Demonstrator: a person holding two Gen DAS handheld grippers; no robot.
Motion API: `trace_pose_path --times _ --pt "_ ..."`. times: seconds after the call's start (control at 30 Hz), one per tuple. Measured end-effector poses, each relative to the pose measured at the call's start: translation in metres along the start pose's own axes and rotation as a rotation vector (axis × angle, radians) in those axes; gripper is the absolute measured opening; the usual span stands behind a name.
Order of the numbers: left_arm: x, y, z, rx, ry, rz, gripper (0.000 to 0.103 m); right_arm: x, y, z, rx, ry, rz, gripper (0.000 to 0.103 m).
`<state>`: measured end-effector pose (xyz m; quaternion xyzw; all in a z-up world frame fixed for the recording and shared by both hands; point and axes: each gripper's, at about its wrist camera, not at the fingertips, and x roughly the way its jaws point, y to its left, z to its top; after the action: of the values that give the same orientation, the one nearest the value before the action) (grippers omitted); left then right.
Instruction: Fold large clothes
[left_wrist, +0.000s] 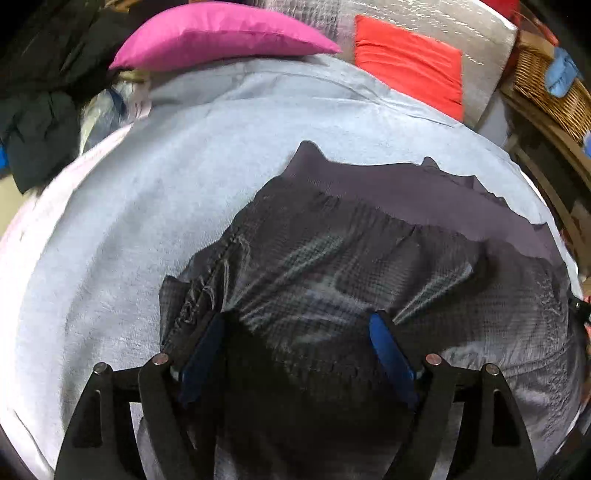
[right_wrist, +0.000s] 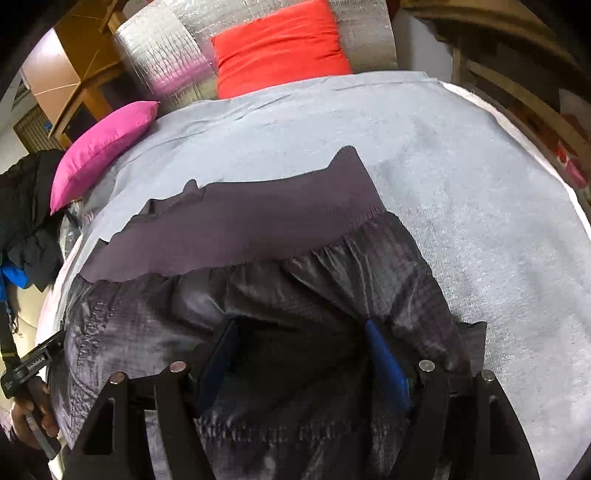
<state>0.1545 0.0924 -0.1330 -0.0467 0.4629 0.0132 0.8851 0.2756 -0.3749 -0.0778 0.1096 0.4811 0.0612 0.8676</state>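
A dark grey ripstop jacket (left_wrist: 332, 266) with a plain purple-grey ribbed hem (left_wrist: 388, 188) lies on a pale blue sheet (left_wrist: 147, 221). It also shows in the right wrist view (right_wrist: 184, 314), hem (right_wrist: 240, 229) at the far side. My left gripper (left_wrist: 299, 321) is open, its blue-padded fingers (left_wrist: 388, 347) spread wide over the jacket's near left part. My right gripper (right_wrist: 299, 328) is open too, fingers (right_wrist: 384, 358) spread over the jacket's near right part. Dark fabric lies between each pair of fingers.
A pink cushion (left_wrist: 221, 33) and a red cushion (left_wrist: 410, 62) lie at the far edge against silver foil padding (right_wrist: 159, 48). Dark clothes (left_wrist: 40, 110) are heaped at left. A wicker basket (left_wrist: 546, 88) stands at right. The other hand-held gripper (right_wrist: 29, 369) shows at lower left.
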Motion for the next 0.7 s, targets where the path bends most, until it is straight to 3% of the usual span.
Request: trace_pose_path --times 0.17,0.4,0.57,0.7 --pt "-0.03 -0.006 -0.009 0.003 -0.067 0.023 0.082 -0.015 0.01 0.0 -0.018 -0.021 -0.032 0.075" --pt "-0.077 -0.003 -0.037 -0.013 -0.168 0.056 0.082 -0.067 0.046 -0.043 -0.071 -0.114 0.036 0.075" --pt "-0.076 -0.001 -0.056 0.008 -0.175 0.078 0.082 -0.069 0.082 -0.088 -0.178 -0.116 0.036 0.075" --pt "-0.068 0.004 -0.071 0.006 -0.133 0.076 0.082 -0.056 0.092 -0.111 -0.232 -0.112 -0.002 0.078"
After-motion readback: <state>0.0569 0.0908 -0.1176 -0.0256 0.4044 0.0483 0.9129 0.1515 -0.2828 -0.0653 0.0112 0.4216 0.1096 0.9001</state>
